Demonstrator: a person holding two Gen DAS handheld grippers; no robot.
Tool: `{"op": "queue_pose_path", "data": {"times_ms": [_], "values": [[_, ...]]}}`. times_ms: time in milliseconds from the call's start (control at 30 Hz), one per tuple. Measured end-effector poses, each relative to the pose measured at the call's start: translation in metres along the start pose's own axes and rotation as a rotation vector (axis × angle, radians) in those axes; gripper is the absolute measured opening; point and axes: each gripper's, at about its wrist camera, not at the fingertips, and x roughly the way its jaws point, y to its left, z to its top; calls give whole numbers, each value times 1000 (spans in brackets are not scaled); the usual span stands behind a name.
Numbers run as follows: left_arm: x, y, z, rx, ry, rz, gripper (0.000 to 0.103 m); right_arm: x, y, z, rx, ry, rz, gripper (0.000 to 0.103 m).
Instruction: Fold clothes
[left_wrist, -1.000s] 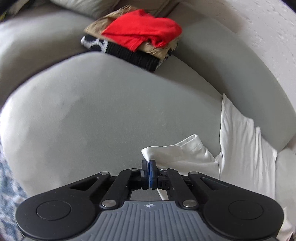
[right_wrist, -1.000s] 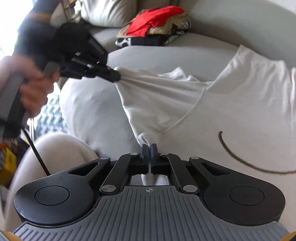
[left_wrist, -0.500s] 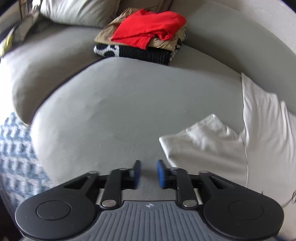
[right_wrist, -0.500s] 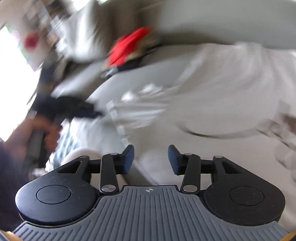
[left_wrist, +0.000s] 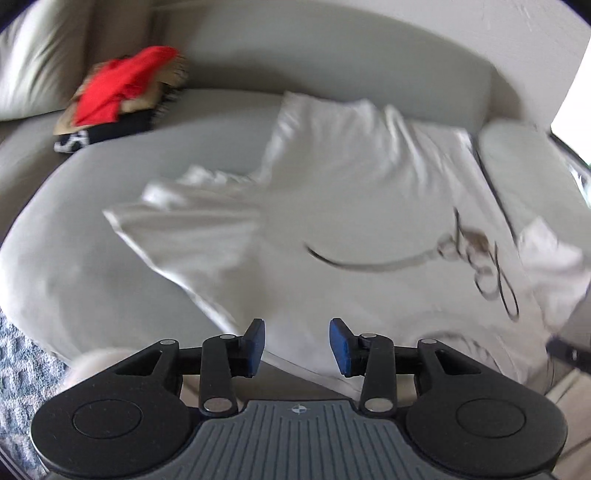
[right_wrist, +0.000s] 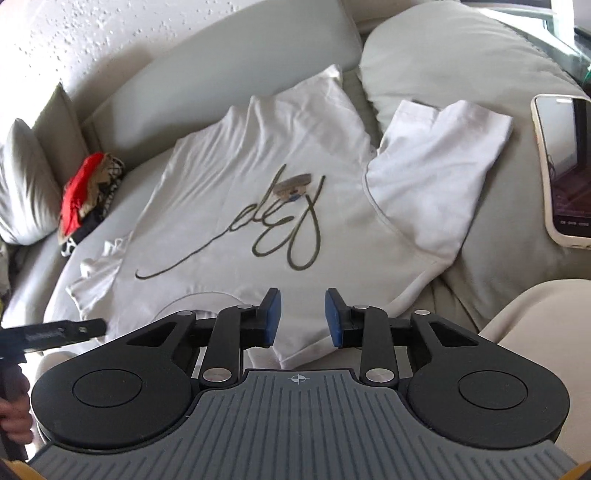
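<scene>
T-shirt (right_wrist: 236, 206) flat on sofa (right_wrist: 461, 66); clothes pile (right_wrist: 83, 192) at 9 o'clock. Left gripper (left_wrist: 297, 341) opening, right gripper (right_wrist: 302, 317) closing, both partly apart and gripping nothing.

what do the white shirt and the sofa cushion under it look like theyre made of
White shirt: thin, soft matte knit, probably cotton jersey, since it creases finely and lies limp. Sofa cushion: smooth grey-green upholstery with a faint sheen and broad soft folds, possibly leather or faux leather; the pictures cannot settle which.

T-shirt (right_wrist: 236, 192) on sofa (right_wrist: 229, 59), phone (right_wrist: 565, 166) right
</scene>
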Motion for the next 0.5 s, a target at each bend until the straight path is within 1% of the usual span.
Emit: {"op": "queue_pose_path", "data": {"times_ms": [67,167,200,233,267,400,500], "values": [[7,-19,-5,48,-10,16,38,6,3,0,-24,16,-4,34],[18,-36,-10,125,-32,63,38,10,10,-2,-50,25,9,35],[23,-40,-12,149,-21,80,36,10,11,-2,-56,26,16,35],[29,-41,-14,163,16,93,33,10,13,-3,-62,27,23,35],[32,-41,-17,167,44,96,32,10,15,-4,-74,31,22,35],[26,-43,-29,194,54,100,29,14,23,-6,-130,55,16,38],[27,-40,-29,168,59,90,29,15,29,-5,-143,26,25,38]]}}
